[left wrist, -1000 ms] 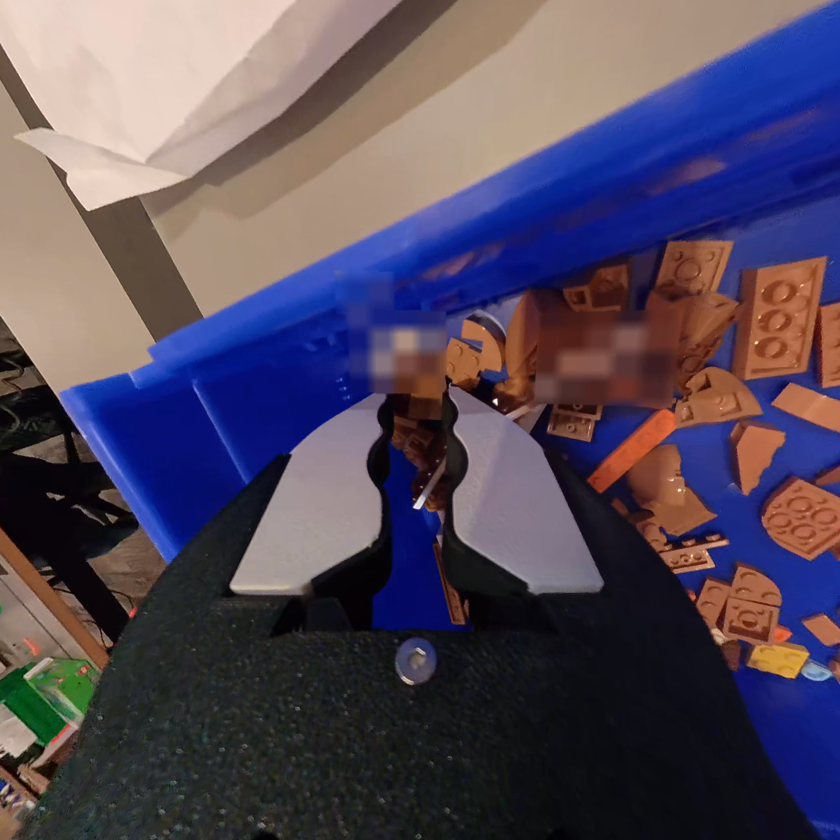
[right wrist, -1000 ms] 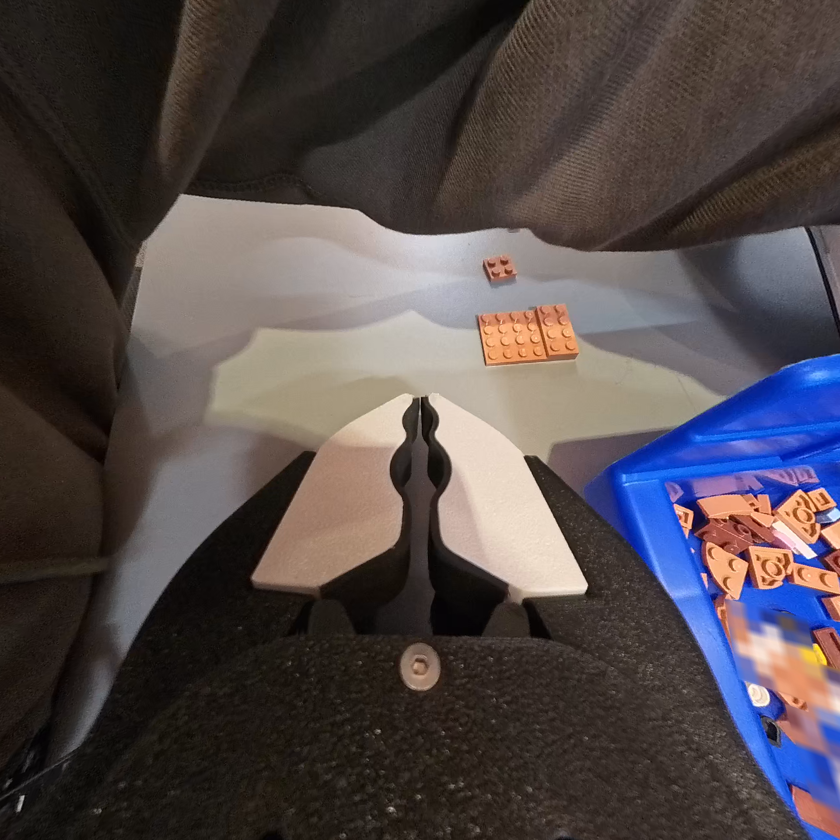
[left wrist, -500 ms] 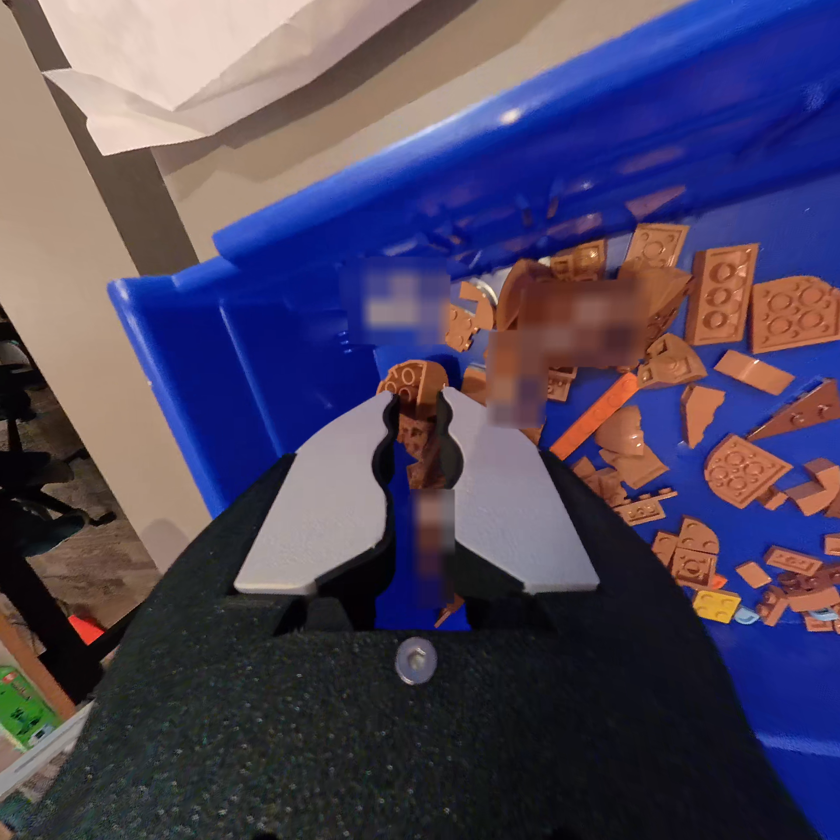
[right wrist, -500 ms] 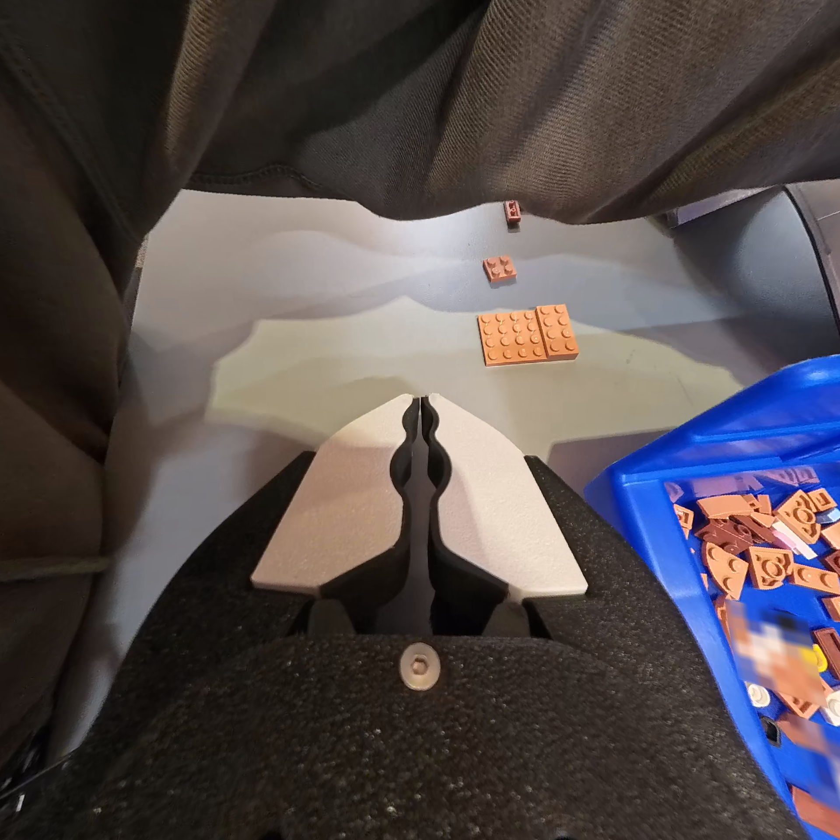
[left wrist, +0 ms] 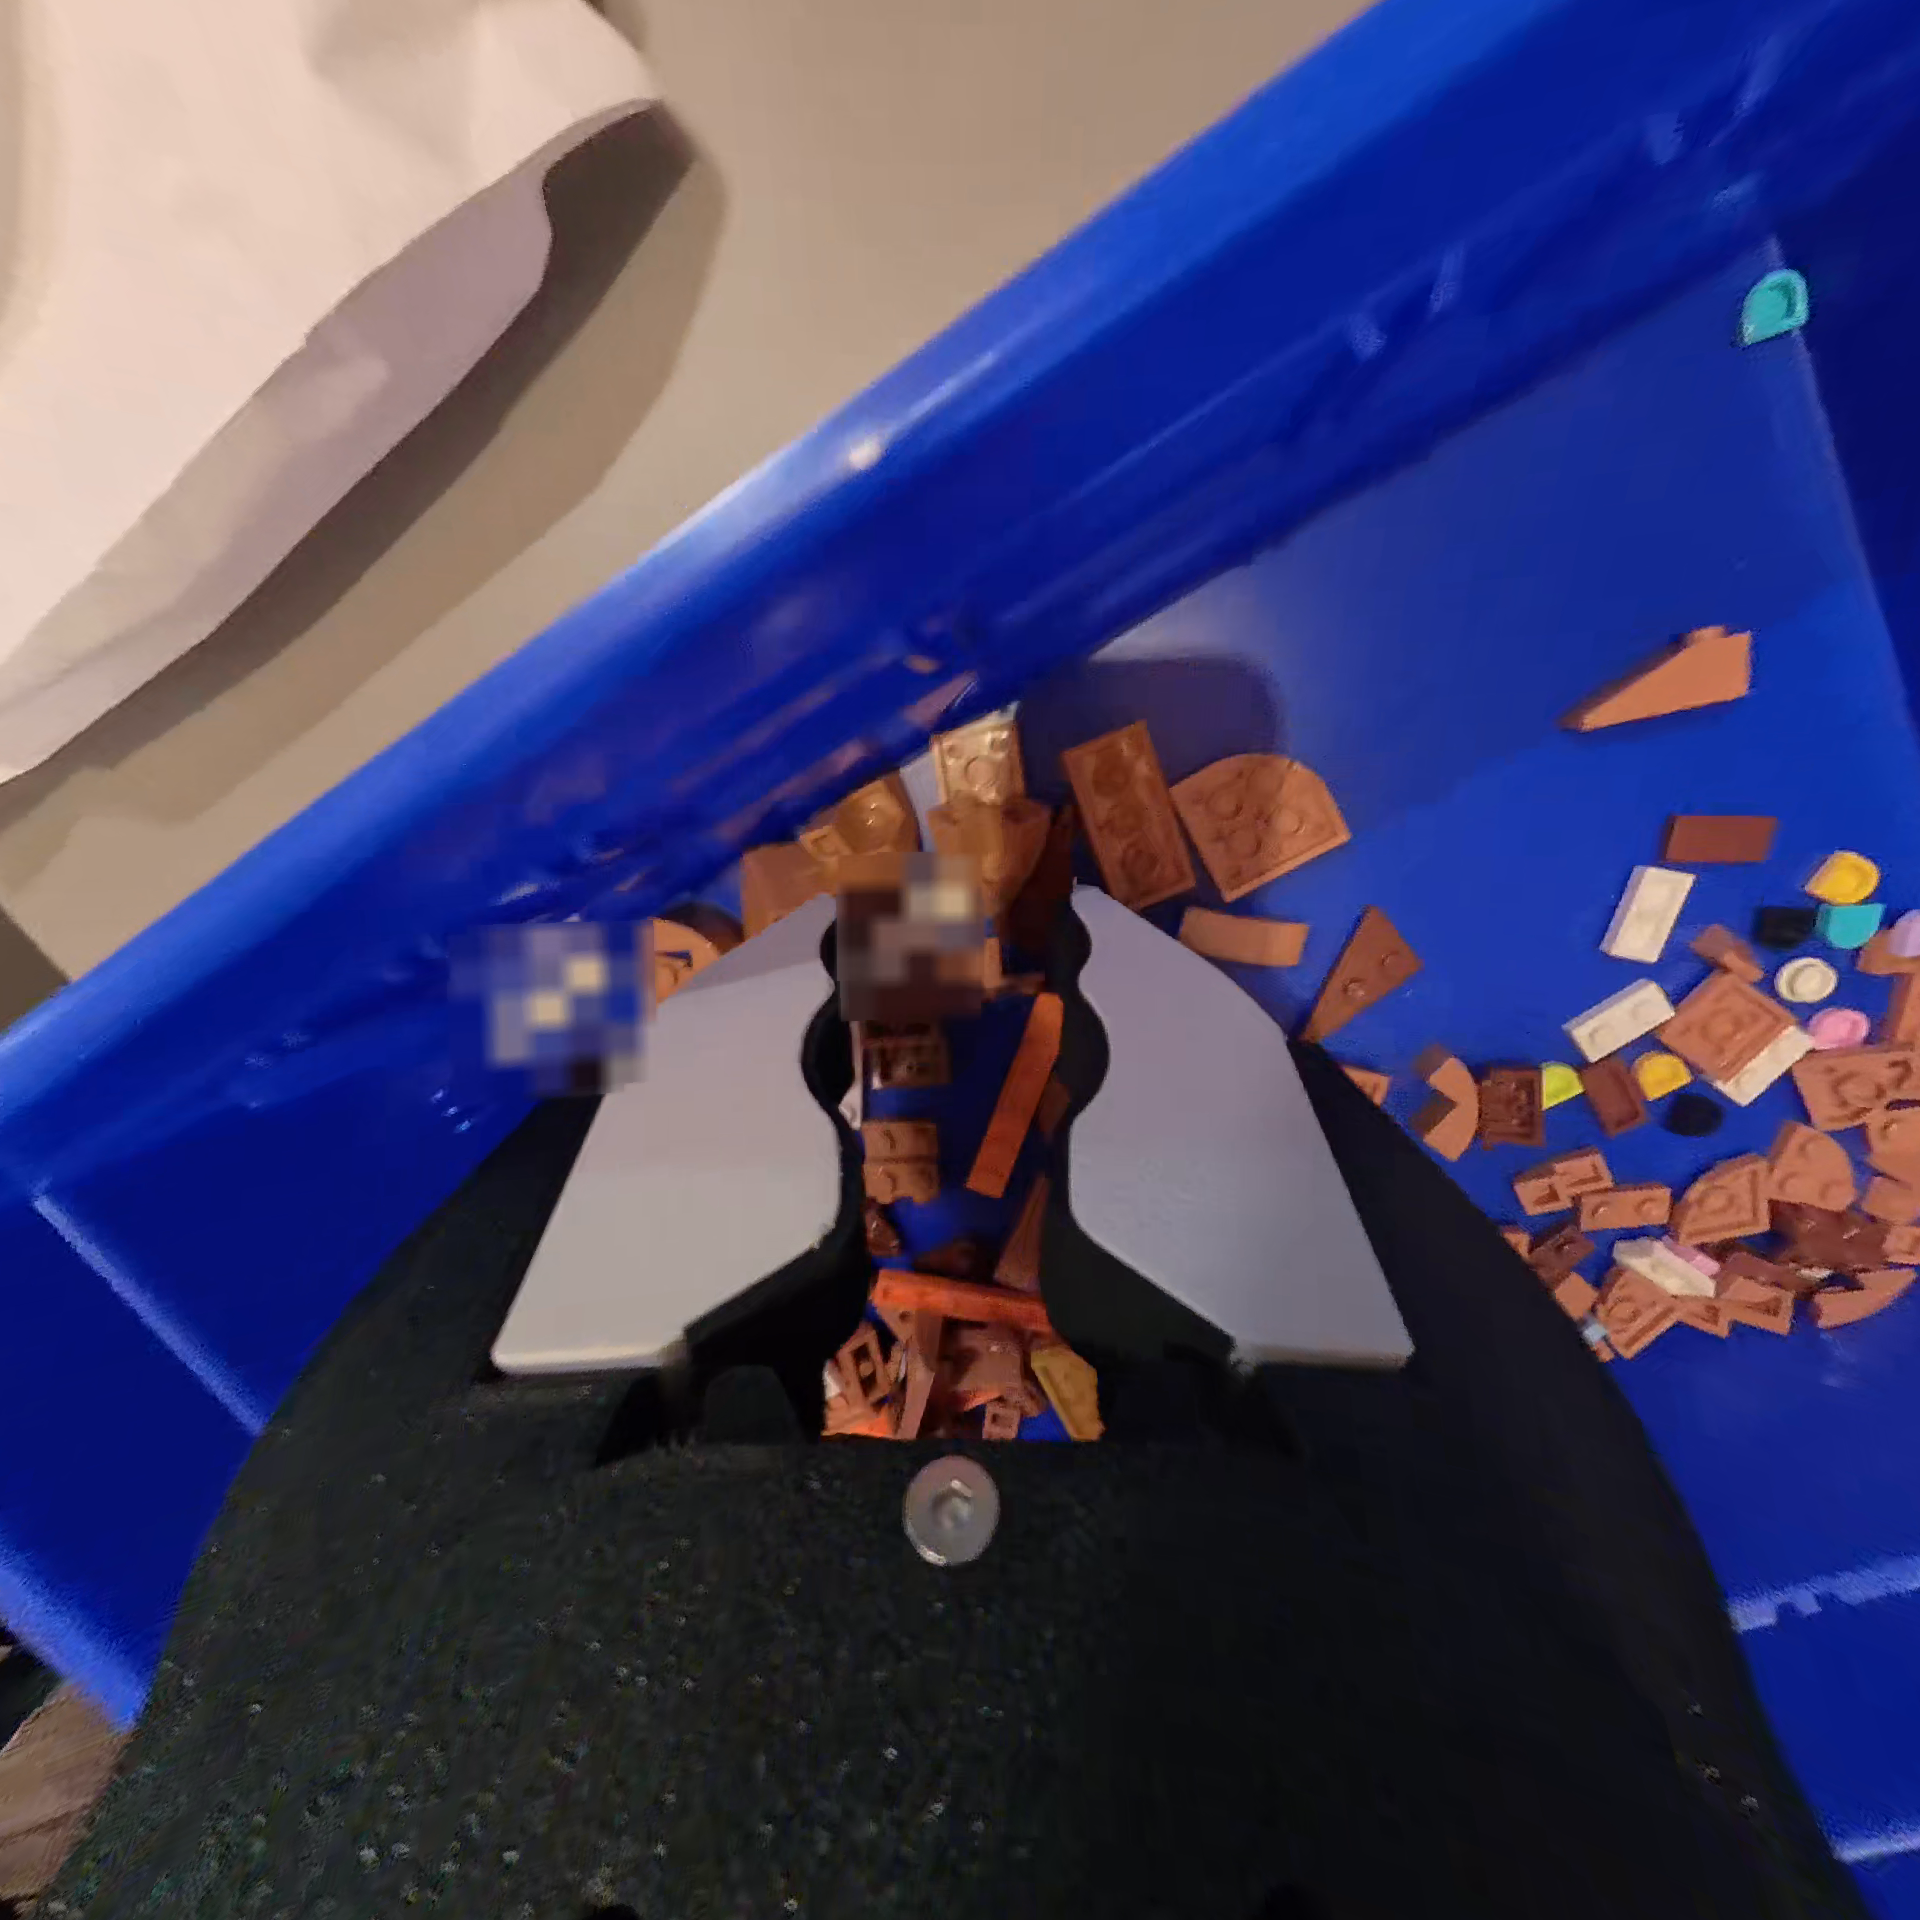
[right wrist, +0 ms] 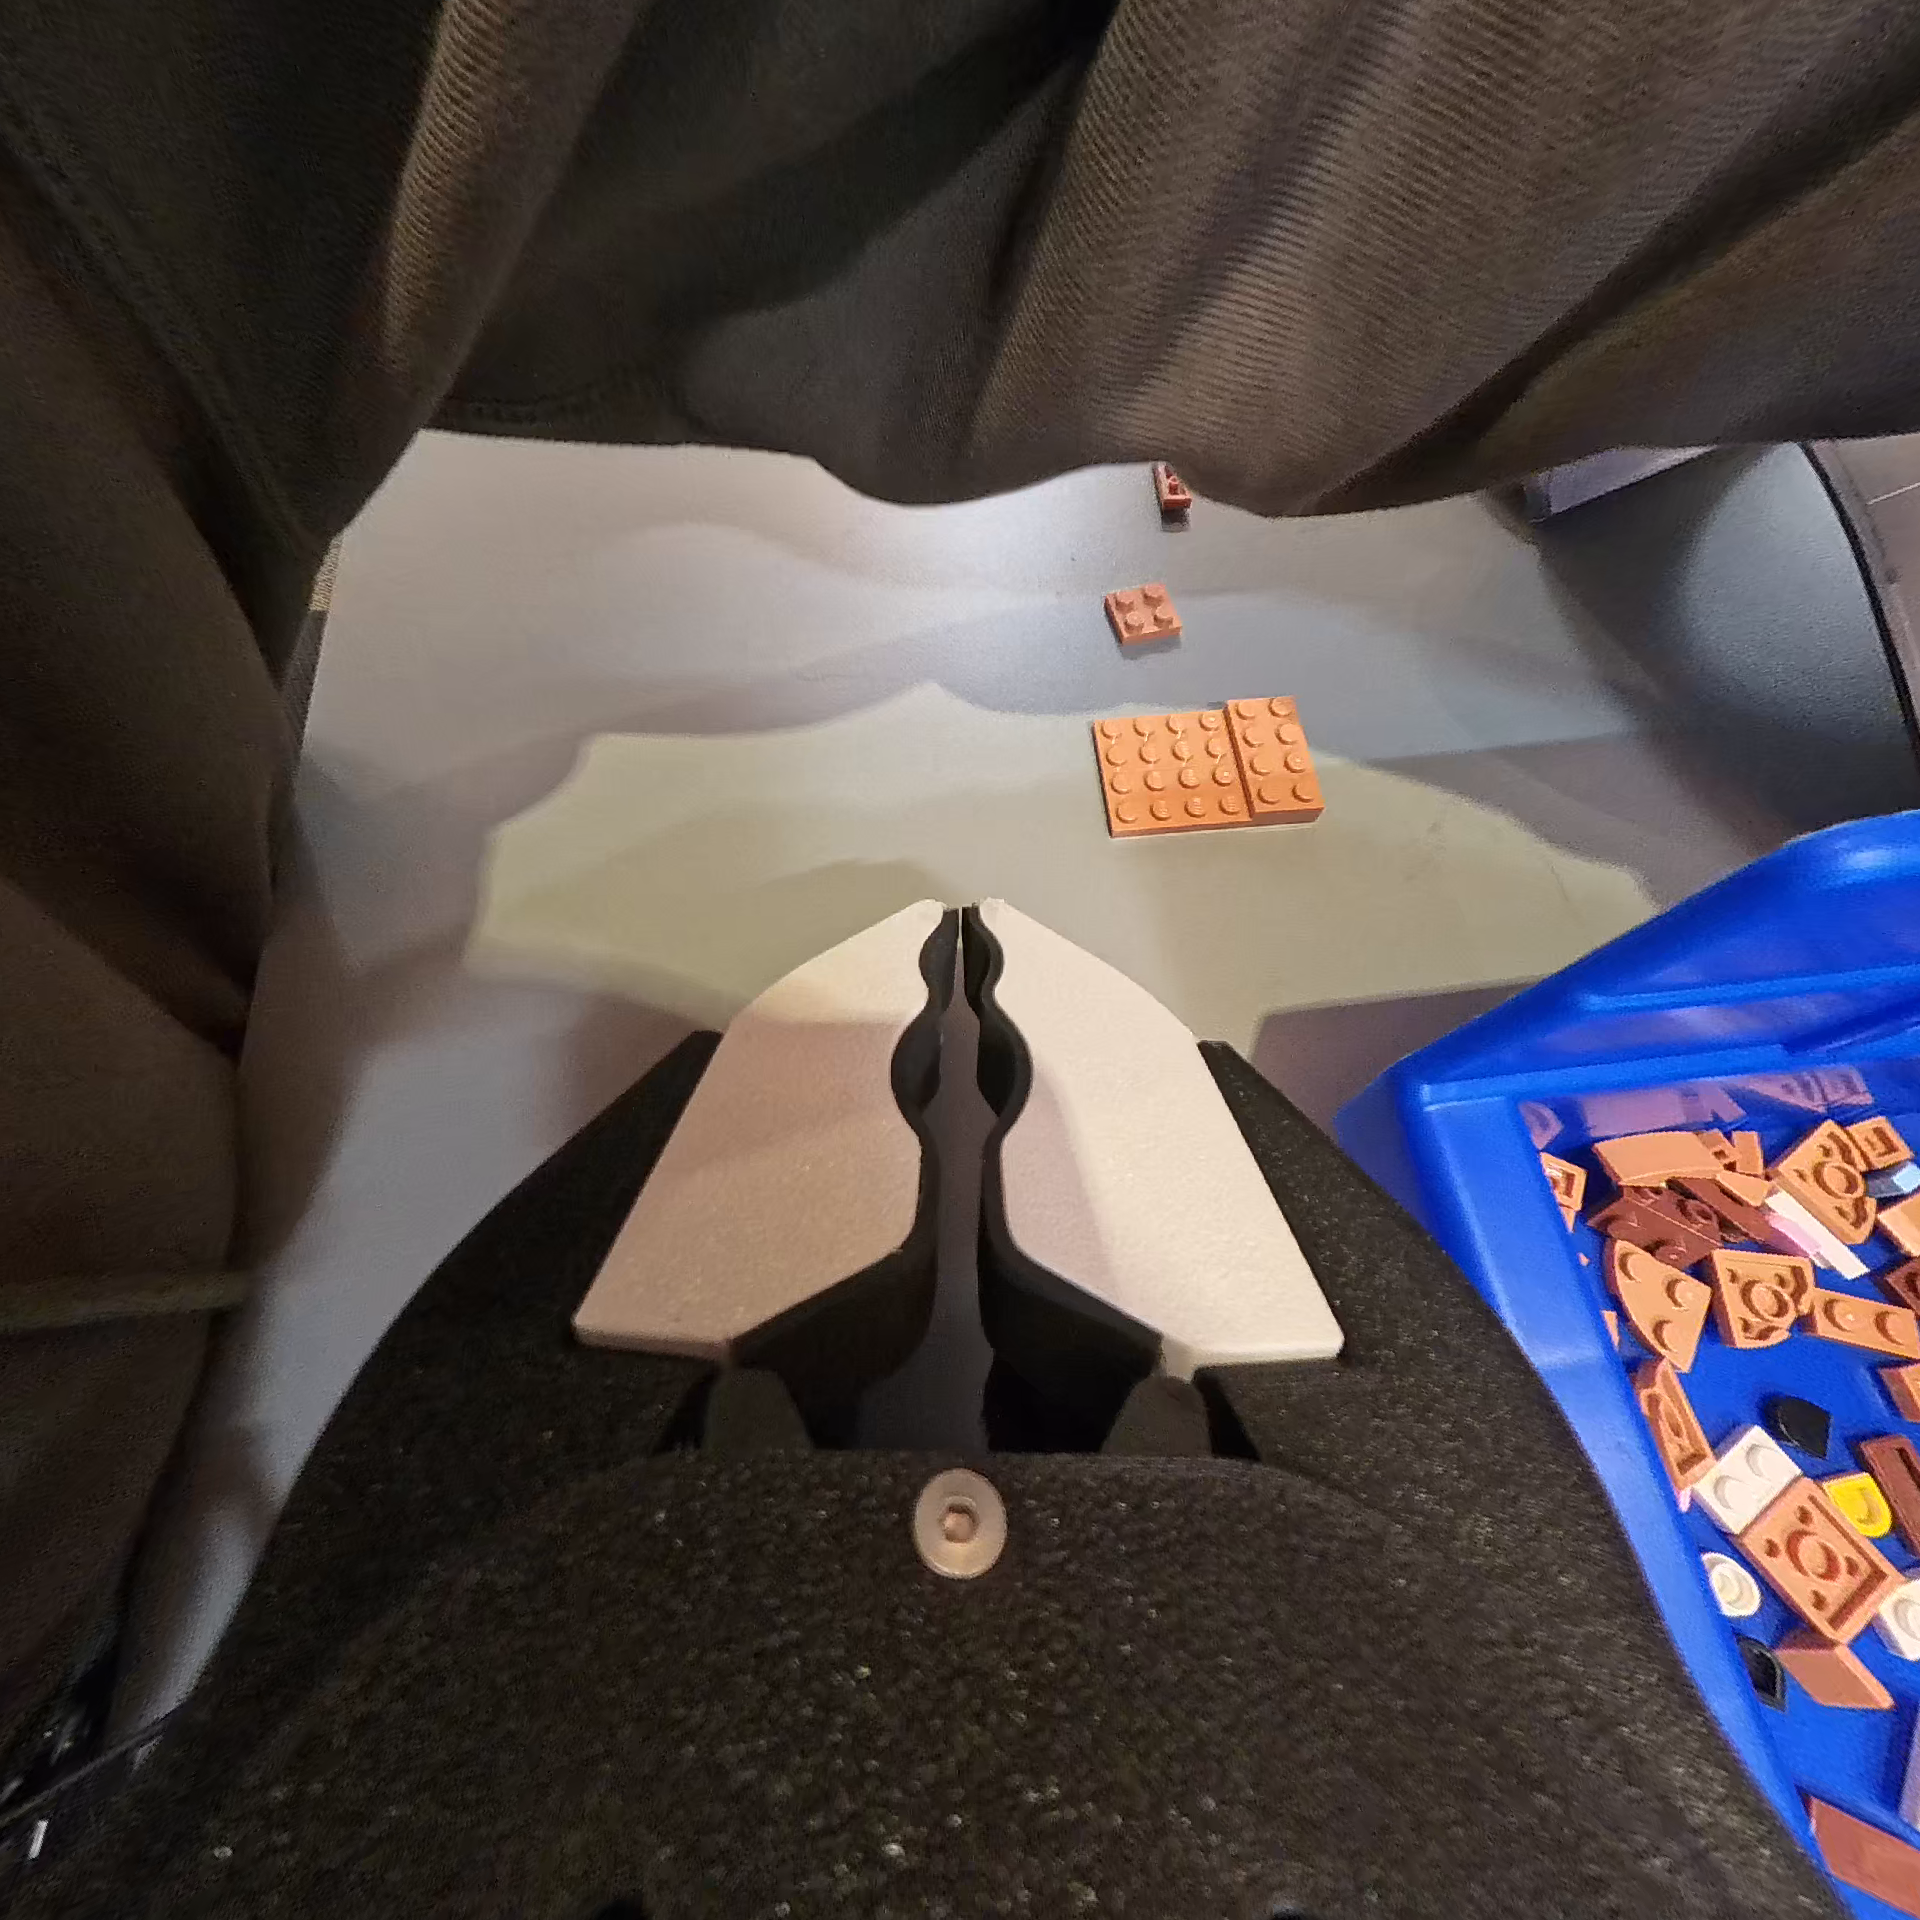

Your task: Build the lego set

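Observation:
My left gripper (left wrist: pixel 951 914) is open, low inside the blue bin (left wrist: pixel 1039 468), with its fingers either side of a heap of brown lego pieces (left wrist: pixel 966 810) at the bin's wall. A long orange plate (left wrist: pixel 1023 1101) lies between the fingers, not gripped. My right gripper (right wrist: pixel 958 907) is shut and empty above the grey table (right wrist: pixel 644 665). An orange plate assembly (right wrist: pixel 1205 764) lies on the table ahead of it to the right, with a small brown 2x2 plate (right wrist: pixel 1141 615) and a tiny dark brown piece (right wrist: pixel 1172 488) beyond.
Several loose brown, white, yellow and black pieces (left wrist: pixel 1704 1091) lie scattered in the bin; the bin's corner also shows in the right wrist view (right wrist: pixel 1662 997). A person's dark sleeves (right wrist: pixel 935 208) hang over the table's far side. White paper (left wrist: pixel 208 260) lies outside the bin. Some 30 cm of space lies between my two pairs of fingers.
My left gripper has moved further along the bin and lower into the heap, and its jaws have opened wider. The right gripper has stayed still and shut.

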Demonstrator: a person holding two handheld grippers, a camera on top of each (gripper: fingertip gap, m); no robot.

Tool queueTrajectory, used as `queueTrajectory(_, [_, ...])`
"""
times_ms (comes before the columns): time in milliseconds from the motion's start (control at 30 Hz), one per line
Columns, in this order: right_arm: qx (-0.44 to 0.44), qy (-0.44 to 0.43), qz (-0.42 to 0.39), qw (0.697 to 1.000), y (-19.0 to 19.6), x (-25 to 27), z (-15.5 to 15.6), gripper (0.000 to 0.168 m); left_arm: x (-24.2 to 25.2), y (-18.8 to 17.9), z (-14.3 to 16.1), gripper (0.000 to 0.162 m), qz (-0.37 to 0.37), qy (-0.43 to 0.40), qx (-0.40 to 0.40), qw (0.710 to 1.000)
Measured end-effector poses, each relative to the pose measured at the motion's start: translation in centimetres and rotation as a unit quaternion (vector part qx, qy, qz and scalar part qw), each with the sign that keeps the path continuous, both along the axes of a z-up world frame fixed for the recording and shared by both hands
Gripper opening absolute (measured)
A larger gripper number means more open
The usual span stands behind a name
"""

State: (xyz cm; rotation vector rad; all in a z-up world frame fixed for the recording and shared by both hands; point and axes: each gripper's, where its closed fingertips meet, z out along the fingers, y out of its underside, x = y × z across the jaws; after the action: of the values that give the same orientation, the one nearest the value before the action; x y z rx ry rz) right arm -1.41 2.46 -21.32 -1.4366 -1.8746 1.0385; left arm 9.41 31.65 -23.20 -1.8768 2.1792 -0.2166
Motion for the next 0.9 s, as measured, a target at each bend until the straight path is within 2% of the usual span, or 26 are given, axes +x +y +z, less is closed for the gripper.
queueTrajectory(167, [-0.001, 0.0, 0.0, 1.0, 0.0, 0.0, 0.0, 0.0, 0.3, -0.1, -1.0, 0.031, 0.003, 0.024, 0.013, 1.0])
queueTrajectory(267, [-0.001, 0.001, 0.0, 1.0, 0.0, 0.0, 0.0, 0.0, 0.1, 0.2, -1.0, 0.015, 0.012, 0.028, 0.018, 0.999])
queueTrajectory(433, [-0.001, 0.001, 0.0, 1.0, 0.0, 0.0, 0.0, 0.0, -0.8, 1.7, 0.1, 0.014, 0.054, 0.014, 0.032, 0.998])
queueTrajectory(533, [0.0, 0.0, 0.0, 1.0, 0.0, 0.0, 0.0, 0.0, -1.2, 1.8, 0.7, 0.015, 0.063, 0.005, 0.029, 0.998])
queueTrajectory(700, [0.0, 0.0, 0.0, 1.0, 0.0, 0.0, 0.0, 0.0, -2.1, 1.1, 1.2, 0.031, 0.062, 0.01, 0.019, 0.998])
queueTrajectory(900, [0.001, 0.0, 0.001, 1.0, 0.0, 0.0, 0.0, 0.0, -2.9, -2.3, 0.7, 0.035, 0.01, 0.034, -0.018, 0.999])
